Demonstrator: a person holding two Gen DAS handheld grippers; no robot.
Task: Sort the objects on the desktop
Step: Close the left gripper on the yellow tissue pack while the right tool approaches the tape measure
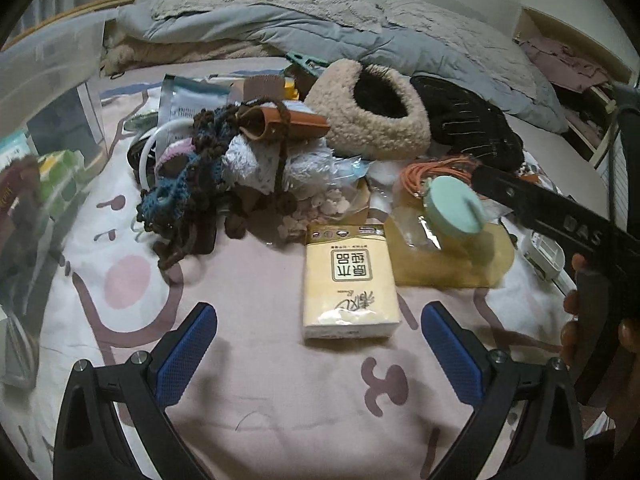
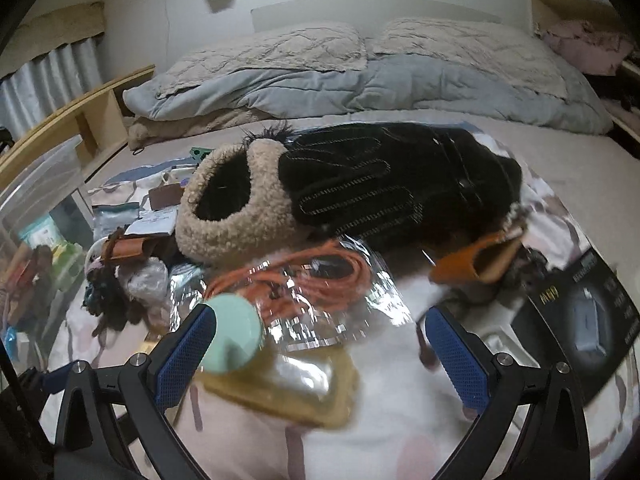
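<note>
A cluttered heap of small belongings lies on a bed covered by a pink and white cartoon-print sheet [image 1: 256, 292]. The landmark is a pale yellow tissue pack [image 1: 350, 280], lying flat on the sheet at the near edge of the heap.

The left gripper [image 1: 319, 344] hovers low over the sheet with its jaws spread wide and nothing between them; the near end of the tissue pack lies in the gap between the blue pads, touching neither.

Just right of the tissue pack sits a yellowish clear pouch [image 1: 452, 256] with a mint green round disc [image 1: 454, 210] on top of it. Behind the disc is a coil of orange cord [image 1: 436, 172]. Beyond the tissue pack, further up the bed, rests a beige fleece slipper [image 1: 372, 112], and to its right a black stitched glove [image 1: 464, 120]. Left of the tissue pack is a tangle of brown and blue crochet yarn [image 1: 188, 184]. Far left of it stands a clear plastic bin [image 1: 48, 64].

The right gripper [image 2: 319, 346] is above the pouch, jaws wide apart and holding nothing; the mint disc is just beside its left pad, though contact cannot be judged. A hand [image 1: 600, 320] holds that gripper's handle at the right edge of the left wrist view. A black box [image 2: 588, 320] lies to the right of the pouch. A grey quilt [image 2: 320, 88] is bunched at the head of the bed.
</note>
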